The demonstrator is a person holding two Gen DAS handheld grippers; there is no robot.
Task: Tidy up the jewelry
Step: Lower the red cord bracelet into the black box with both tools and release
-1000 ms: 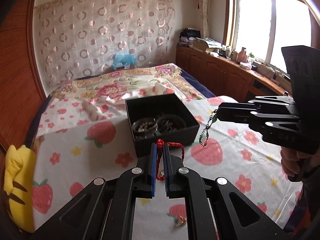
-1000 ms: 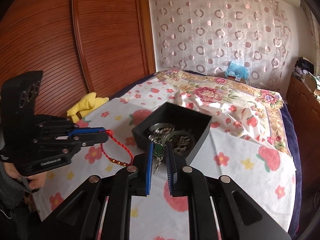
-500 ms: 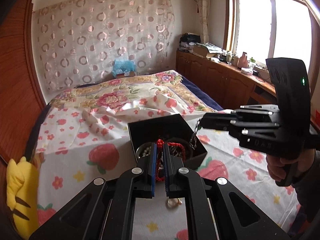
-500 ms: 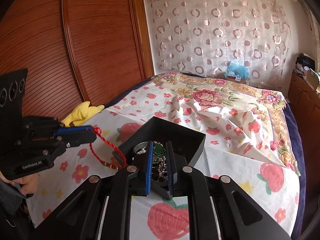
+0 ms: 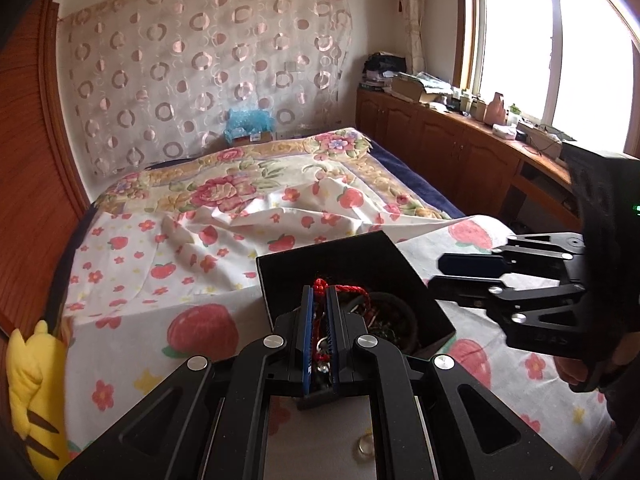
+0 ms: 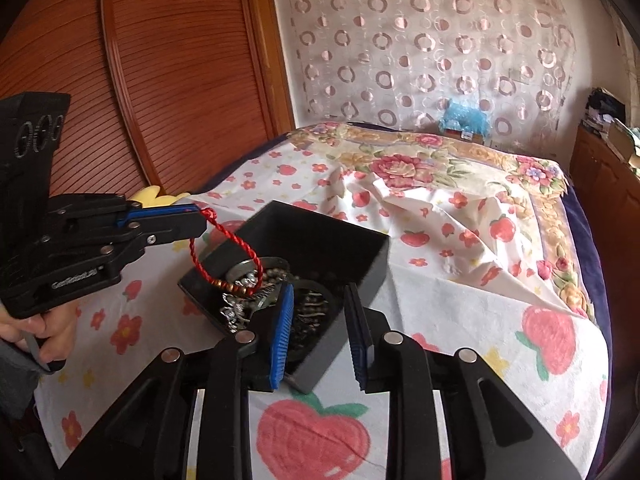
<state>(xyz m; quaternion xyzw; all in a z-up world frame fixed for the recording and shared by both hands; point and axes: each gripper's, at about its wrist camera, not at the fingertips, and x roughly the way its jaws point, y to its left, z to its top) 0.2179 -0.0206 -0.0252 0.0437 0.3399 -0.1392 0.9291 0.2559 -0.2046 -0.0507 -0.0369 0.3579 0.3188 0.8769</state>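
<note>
Dangling from left claw point(image 6: 196, 222) (red cord point(image 6: 224, 256))

Bed point(image 6: 460, 248) under a strawberry-print sheet point(image 6: 520, 280) — black jewelry box point(image 6: 320, 240) and small ring point(image 5: 365, 446) on it.

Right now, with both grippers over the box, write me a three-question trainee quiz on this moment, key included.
1. True or false: the left gripper is clamped on the red cord bracelet.
2. The right gripper jaws are: A) pressed on a green pendant, B) apart with nothing between them, C) gripping the box wall.
3. Where does the red cord bracelet's beaded lower end hang?

Key
1. True.
2. B; they have just been opening, above the black box.
3. Over the jewelry heaped inside the black box, which sits on the strawberry-print sheet.
</note>
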